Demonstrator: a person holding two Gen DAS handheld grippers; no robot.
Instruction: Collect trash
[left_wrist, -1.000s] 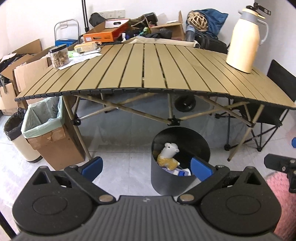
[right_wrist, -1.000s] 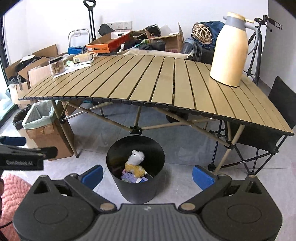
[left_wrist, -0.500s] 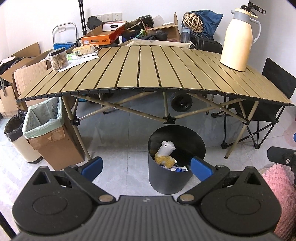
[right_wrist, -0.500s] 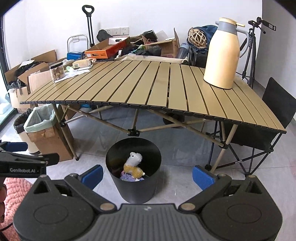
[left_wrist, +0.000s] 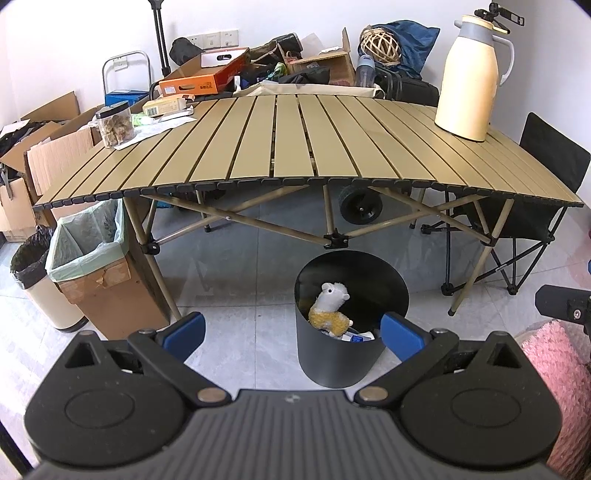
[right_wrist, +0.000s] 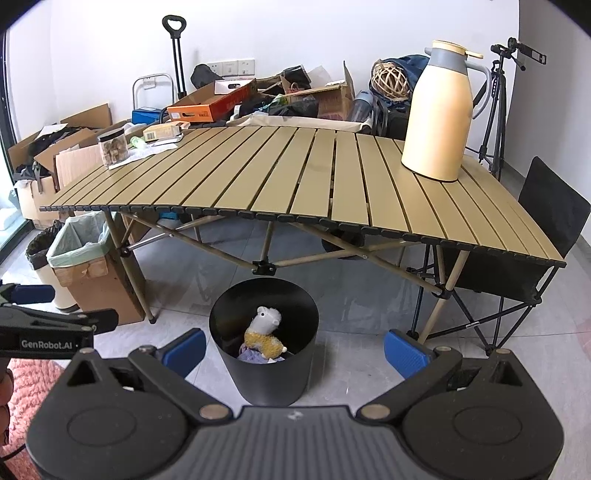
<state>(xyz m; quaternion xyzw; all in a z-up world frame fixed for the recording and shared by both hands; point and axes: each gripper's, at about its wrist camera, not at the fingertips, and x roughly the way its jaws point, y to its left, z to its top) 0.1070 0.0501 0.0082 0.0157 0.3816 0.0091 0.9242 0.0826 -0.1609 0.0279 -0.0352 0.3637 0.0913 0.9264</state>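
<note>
Black tongs (left_wrist: 291, 332), blue pads (left_wrist: 184, 329), pink fuzzy sleeve (left_wrist: 557, 373)

I am in a plain white-walled room that serves as a makeshift workspace and store, not a lived-in home. A folding camping table with a slatted top (right_wrist: 295, 177) is my worktop, and a black folding camp chair (right_wrist: 546, 229) stands at its right end. Open cardboard boxes (left_wrist: 55, 147) pile against the left wall, and more boxes, bags and a woven rattan ball (left_wrist: 380, 46) heap along the back wall under a row of wall sockets (left_wrist: 214, 37). A camera tripod (right_wrist: 498, 103) stands in the right corner. On the grey tiled floor (right_wrist: 351, 354) sit a round black bin (right_wrist: 264, 354), a bag-lined cardboard box (left_wrist: 99, 273) and a cream bin (left_wrist: 40, 288).
</note>
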